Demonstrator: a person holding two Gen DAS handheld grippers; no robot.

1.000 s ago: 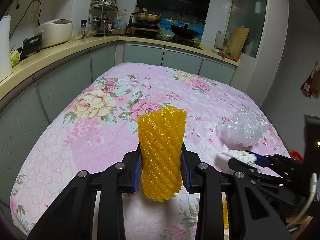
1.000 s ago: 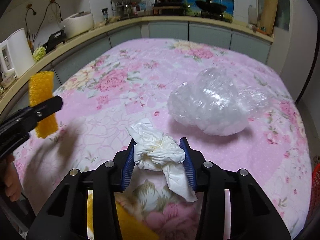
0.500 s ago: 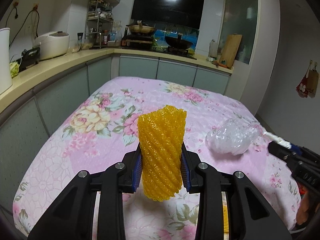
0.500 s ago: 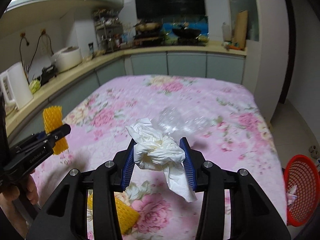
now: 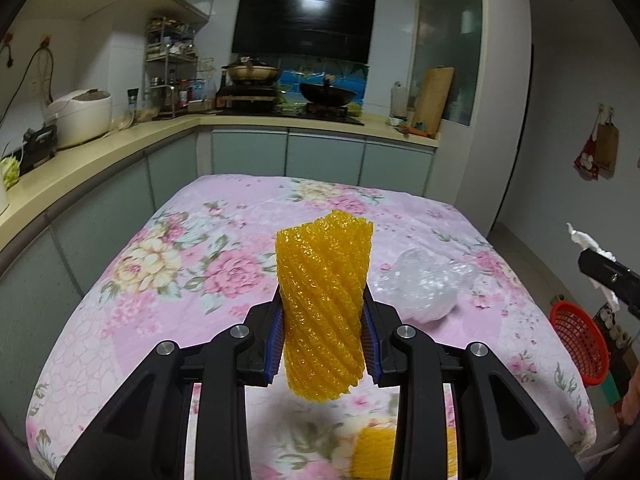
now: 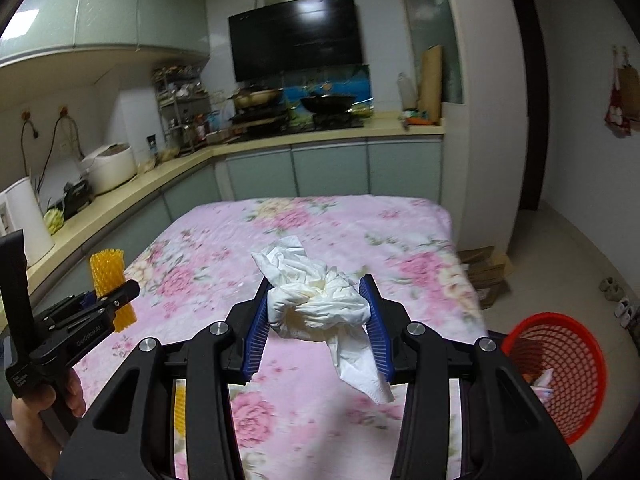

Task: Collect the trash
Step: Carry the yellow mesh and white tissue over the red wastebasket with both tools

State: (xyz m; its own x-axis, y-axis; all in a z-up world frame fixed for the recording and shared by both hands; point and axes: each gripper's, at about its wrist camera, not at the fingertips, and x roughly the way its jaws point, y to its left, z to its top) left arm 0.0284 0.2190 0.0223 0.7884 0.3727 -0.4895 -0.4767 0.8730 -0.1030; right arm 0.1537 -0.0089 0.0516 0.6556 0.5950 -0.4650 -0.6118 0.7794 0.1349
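Observation:
My left gripper (image 5: pixel 323 326) is shut on an upright yellow foam net sleeve (image 5: pixel 324 300), held above the floral-covered table (image 5: pixel 180 264). My right gripper (image 6: pixel 318 318) is shut on a crumpled white tissue (image 6: pixel 320 304), raised above the table's right side. A red mesh trash basket (image 6: pixel 560 368) stands on the floor to the right, with some trash inside; it also shows in the left wrist view (image 5: pixel 578 342). A crumpled clear plastic bag (image 5: pixel 424 286) lies on the table. A second yellow net piece (image 5: pixel 376 452) lies near the table's front edge.
Kitchen counters (image 5: pixel 80 160) run along the left and back with a rice cooker (image 5: pixel 78 116) and stove. Cardboard boxes (image 6: pixel 486 272) and shoes (image 6: pixel 618 298) sit on the floor right of the table.
Both grippers have risen and pulled back from the table with their loads. The right gripper has swung right, and the red basket has come into view.

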